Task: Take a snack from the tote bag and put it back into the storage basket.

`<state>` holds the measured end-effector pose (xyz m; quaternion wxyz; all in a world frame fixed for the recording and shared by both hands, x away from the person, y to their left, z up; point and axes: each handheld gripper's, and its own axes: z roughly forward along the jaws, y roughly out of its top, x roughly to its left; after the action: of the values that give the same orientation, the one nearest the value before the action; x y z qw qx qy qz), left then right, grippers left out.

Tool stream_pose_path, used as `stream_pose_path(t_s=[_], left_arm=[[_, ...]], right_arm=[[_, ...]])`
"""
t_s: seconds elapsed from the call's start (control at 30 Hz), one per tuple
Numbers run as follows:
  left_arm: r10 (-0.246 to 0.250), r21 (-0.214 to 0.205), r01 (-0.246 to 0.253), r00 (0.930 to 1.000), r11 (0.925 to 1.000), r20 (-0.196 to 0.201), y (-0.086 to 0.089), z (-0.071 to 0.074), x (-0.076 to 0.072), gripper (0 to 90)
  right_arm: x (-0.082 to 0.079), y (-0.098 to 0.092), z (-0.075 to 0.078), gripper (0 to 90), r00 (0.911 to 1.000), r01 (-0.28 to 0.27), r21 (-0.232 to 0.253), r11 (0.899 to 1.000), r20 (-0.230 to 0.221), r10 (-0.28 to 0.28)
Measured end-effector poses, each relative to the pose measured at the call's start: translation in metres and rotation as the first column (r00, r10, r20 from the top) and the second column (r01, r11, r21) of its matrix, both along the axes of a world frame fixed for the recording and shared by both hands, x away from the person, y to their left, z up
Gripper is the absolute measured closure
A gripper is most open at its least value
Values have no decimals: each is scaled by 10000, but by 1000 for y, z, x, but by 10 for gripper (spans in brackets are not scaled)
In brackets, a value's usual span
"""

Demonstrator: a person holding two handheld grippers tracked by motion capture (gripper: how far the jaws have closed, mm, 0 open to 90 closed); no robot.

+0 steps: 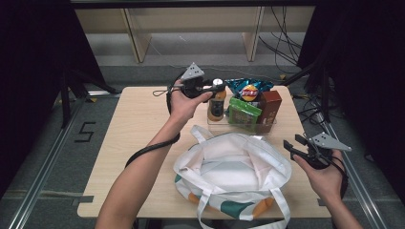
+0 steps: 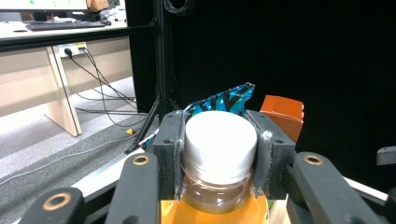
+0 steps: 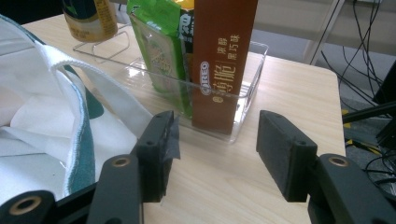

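An orange drink bottle (image 1: 216,106) with a white cap (image 2: 220,139) stands in the left end of a clear plastic tray (image 1: 265,128). My left gripper (image 1: 216,87) is shut on the cap, one pad on each side of it. Beside the bottle in the tray stand a green packet (image 1: 243,114), a brown box (image 1: 270,108) and a blue chip bag (image 1: 249,88). A white tote bag (image 1: 234,171) with green and orange patches lies open at the table's near side. My right gripper (image 1: 292,144) hovers open over the table's right edge, nothing between its pads (image 3: 159,149).
The light wooden table (image 1: 138,129) has bare room on its left half. Beyond its far edge are desk legs and cables on a grey floor. Dark stands and curtains flank both sides. In the right gripper view the tray (image 3: 247,100) lies just ahead.
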<state>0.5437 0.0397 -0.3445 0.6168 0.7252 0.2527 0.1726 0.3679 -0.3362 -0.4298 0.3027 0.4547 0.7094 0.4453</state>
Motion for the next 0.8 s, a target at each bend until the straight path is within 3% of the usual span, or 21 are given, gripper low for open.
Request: stream_pose_path(t_s=[0.1, 0.17, 0.2, 0.23, 0.3, 0.37, 0.4, 0.67, 0.8], left_arm=[[18, 18, -18, 10000, 10000, -14, 0, -1, 1, 588], [18, 27, -18, 10000, 10000, -22, 0, -1, 2, 588], [10, 23, -10, 10000, 10000, -18, 0, -2, 2, 588], [-10, 42, 10, 10000, 10000, 14, -1, -2, 2, 588], [22, 37, -22, 10000, 10000, -32, -1, -2, 3, 589], [24, 21, -24, 10000, 10000, -50, -2, -2, 3, 588], [14, 45, -14, 10000, 10000, -42, -2, -2, 3, 588], [28, 78, -27, 9999, 10000, -114, -4, -5, 5, 588], [-4, 90, 5, 9999, 10000, -140, -5, -7, 5, 588]], right_arm=[[1, 0, -1, 477, 9999, -103, -137, 9999, 118, 105], [0, 2, 0, 477, 10000, -85, 211, 9997, 18, 85], [0, 2, 0, 477, 10000, -89, 188, 9998, 20, 89], [2, -2, 0, 477, 9997, -168, -217, 9996, 167, 171], [1, -1, -1, 477, 10000, 8, -130, 9999, 98, -6], [0, 0, -1, 477, 9999, -95, -68, 9999, 61, 95], [2, -2, -1, 477, 9996, -218, -264, 9994, 197, 224], [0, 0, -1, 477, 9999, -114, -59, 9999, 60, 115], [3, -2, -1, 477, 9995, -150, -295, 9995, 283, 158]])
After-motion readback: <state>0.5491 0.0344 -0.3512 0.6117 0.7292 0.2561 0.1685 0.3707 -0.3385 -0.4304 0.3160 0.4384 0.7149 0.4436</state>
